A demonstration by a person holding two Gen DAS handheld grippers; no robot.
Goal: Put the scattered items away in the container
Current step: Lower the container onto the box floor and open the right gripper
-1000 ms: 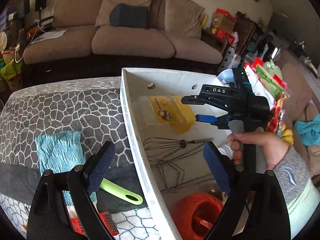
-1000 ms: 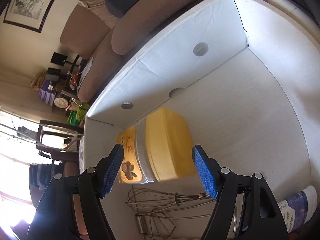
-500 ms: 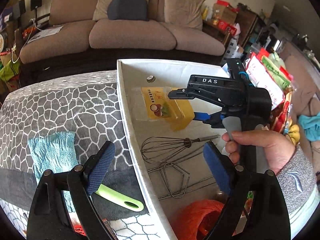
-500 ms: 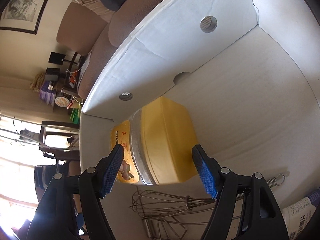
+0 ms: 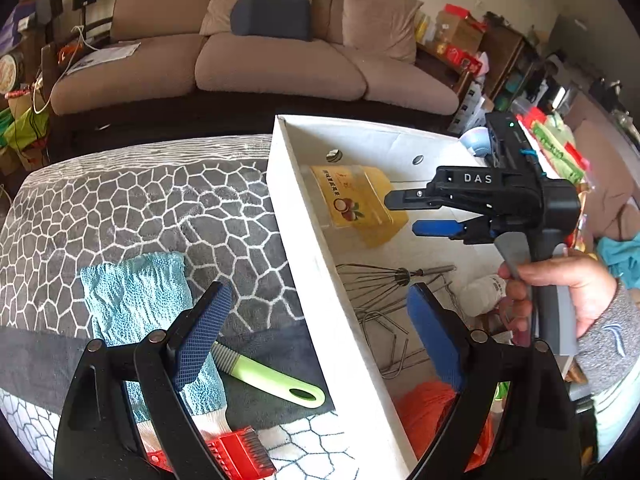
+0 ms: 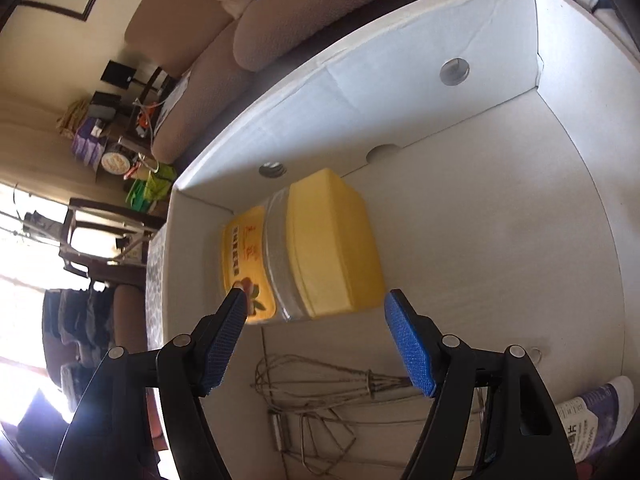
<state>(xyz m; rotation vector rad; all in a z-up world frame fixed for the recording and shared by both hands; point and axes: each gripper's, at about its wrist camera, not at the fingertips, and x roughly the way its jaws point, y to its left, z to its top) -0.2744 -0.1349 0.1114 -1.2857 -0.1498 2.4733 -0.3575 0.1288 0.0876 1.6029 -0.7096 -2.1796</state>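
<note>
The green-handled brush [image 5: 264, 376] is seen lying on the patterned table [image 5: 140, 208] just outside the white container [image 5: 320, 280], directly beneath the empty, wide-open left tool [image 5: 316, 336], its handle angled toward the wall. The right tool [image 6: 314, 340] is held open and empty over the yellow tub [image 6: 328, 240] inside.

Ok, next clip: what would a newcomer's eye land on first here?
Probably the yellow-lidded jar lying on its side at the far end of the white box, with the right gripper open just in front of it. Next, the things outside the box, on the grey patterned cover: a teal cloth, a green-handled tool and a red comb, under the open left gripper.
</note>
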